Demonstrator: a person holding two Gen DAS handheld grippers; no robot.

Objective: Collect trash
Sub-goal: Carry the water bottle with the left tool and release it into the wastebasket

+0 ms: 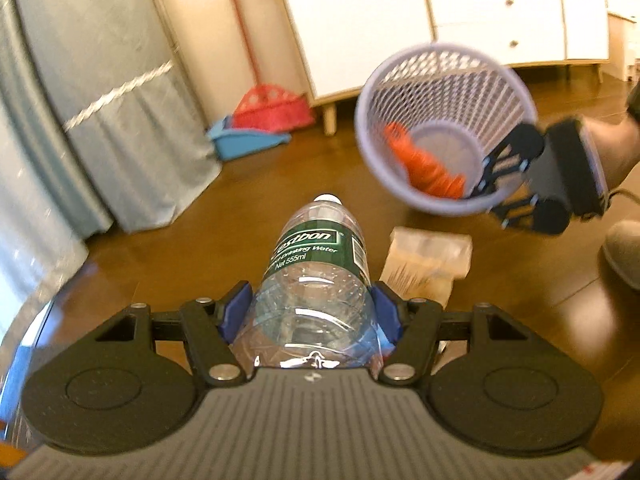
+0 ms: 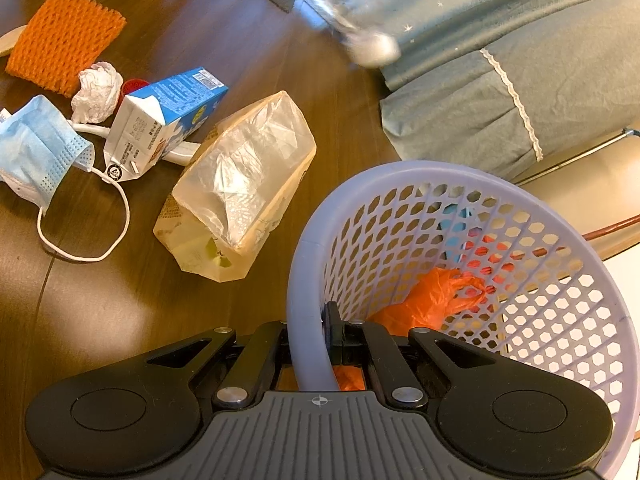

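Observation:
A clear plastic water bottle (image 1: 316, 276) with a green label is held off the floor, my left gripper (image 1: 310, 306) shut on its lower body, cap pointing away. Up to the right, my right gripper (image 1: 494, 188) holds a lavender mesh basket (image 1: 444, 92) tilted toward me, an orange bag (image 1: 424, 164) inside. In the right wrist view my right gripper (image 2: 310, 330) is shut on the basket's rim (image 2: 304, 280), and the orange bag (image 2: 432, 300) lies at the bottom. A translucent bread bag (image 2: 240, 188), milk carton (image 2: 164, 116), face mask (image 2: 36, 148), crumpled paper (image 2: 96, 92) and orange foam net (image 2: 64, 40) lie on the wooden floor.
Blue-grey bed skirt (image 1: 100, 92) hangs along the left. A white dresser (image 1: 440, 16) stands at the back, with a red and blue dustpan set (image 1: 260, 128) by its leg. The bread bag (image 1: 428, 264) lies just right of the bottle. A person's foot (image 1: 624, 256) shows at the right edge.

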